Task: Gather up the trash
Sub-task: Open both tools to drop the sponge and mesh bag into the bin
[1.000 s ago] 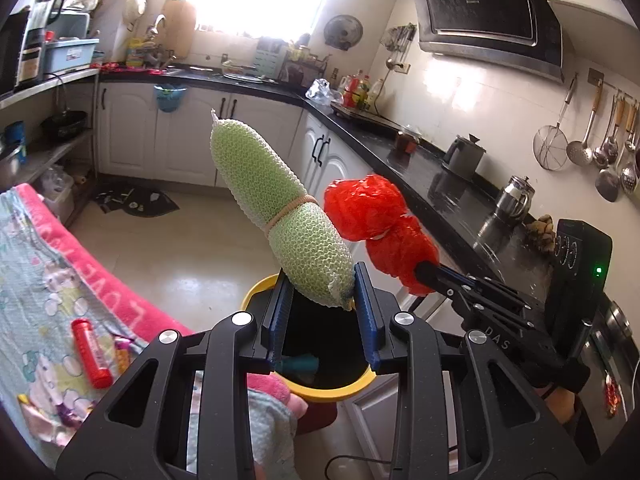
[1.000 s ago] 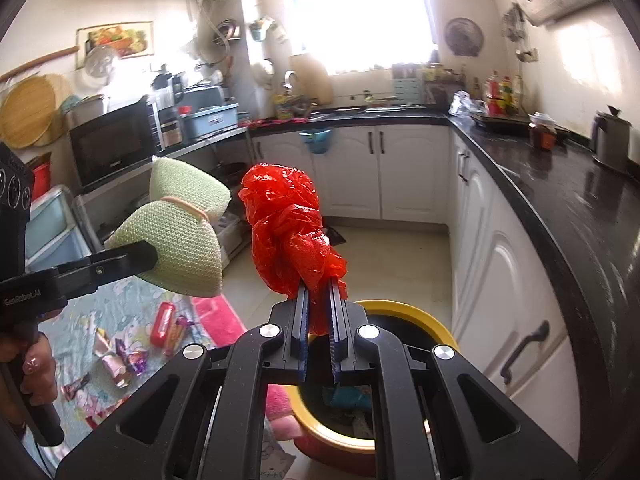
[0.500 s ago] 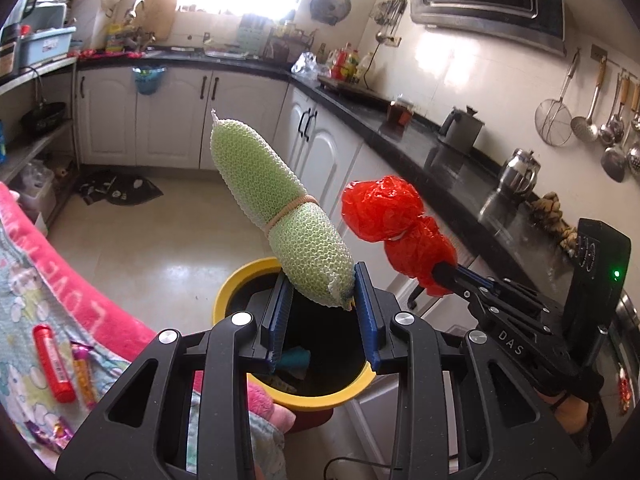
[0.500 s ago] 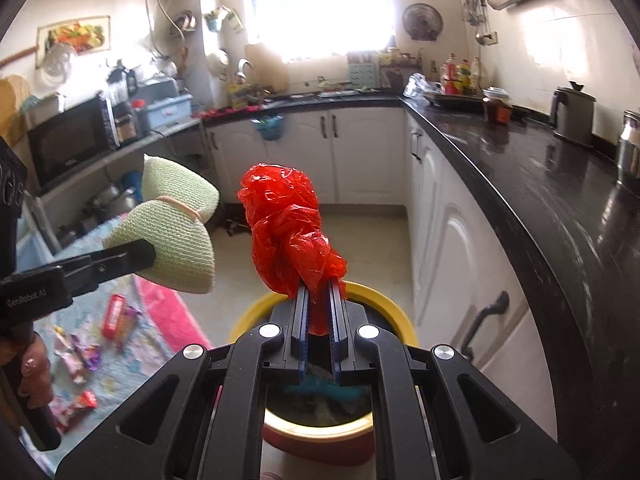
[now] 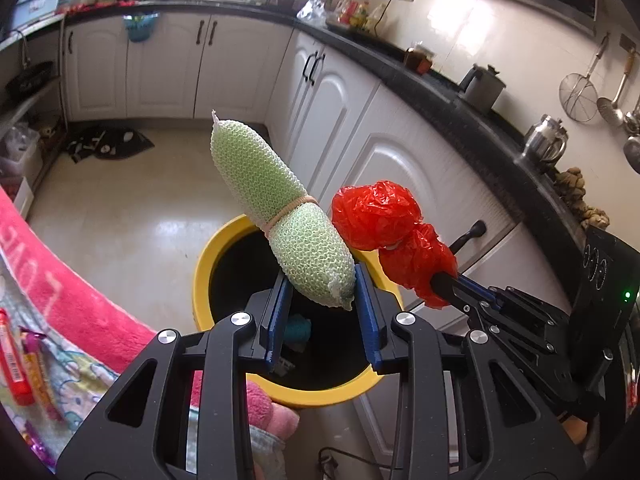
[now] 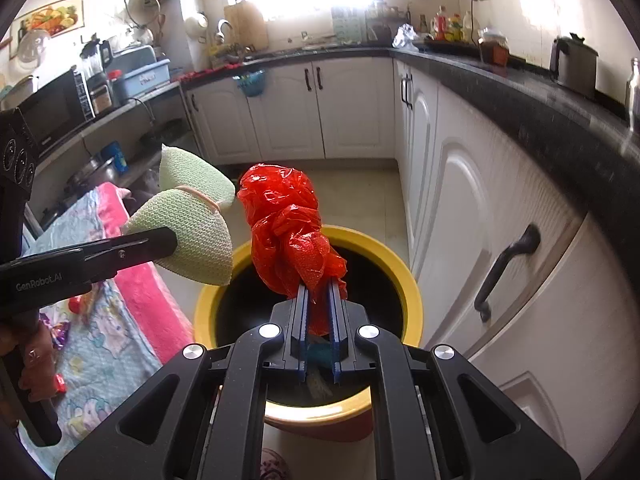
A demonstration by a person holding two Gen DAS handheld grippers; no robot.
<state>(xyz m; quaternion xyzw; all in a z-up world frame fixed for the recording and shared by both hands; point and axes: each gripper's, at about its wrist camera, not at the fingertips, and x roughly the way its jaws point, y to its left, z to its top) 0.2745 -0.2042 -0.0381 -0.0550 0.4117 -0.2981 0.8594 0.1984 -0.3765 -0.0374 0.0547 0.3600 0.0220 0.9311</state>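
Note:
My left gripper (image 5: 320, 292) is shut on a green foam net wrap (image 5: 280, 208) tied with a rubber band, held over the yellow-rimmed bin (image 5: 204, 264). My right gripper (image 6: 319, 292) is shut on a crumpled red plastic bag (image 6: 286, 224), held over the same bin (image 6: 412, 292). The red bag (image 5: 384, 220) sits just right of the green wrap in the left wrist view. The green wrap (image 6: 192, 228) shows left of the bag in the right wrist view. Some teal trash (image 5: 298, 328) lies inside the bin.
A pink-edged patterned cloth (image 5: 68, 300) with small wrappers (image 5: 16, 364) lies left of the bin. White cabinets (image 6: 460, 208) under a black countertop (image 6: 540, 108) run along the right. Tiled floor (image 5: 120, 200) lies beyond the bin.
Both grippers have moved closer to the bin and tipped down over it, still holding the green wrap and the red bag. The bin's opening fills more of both views.

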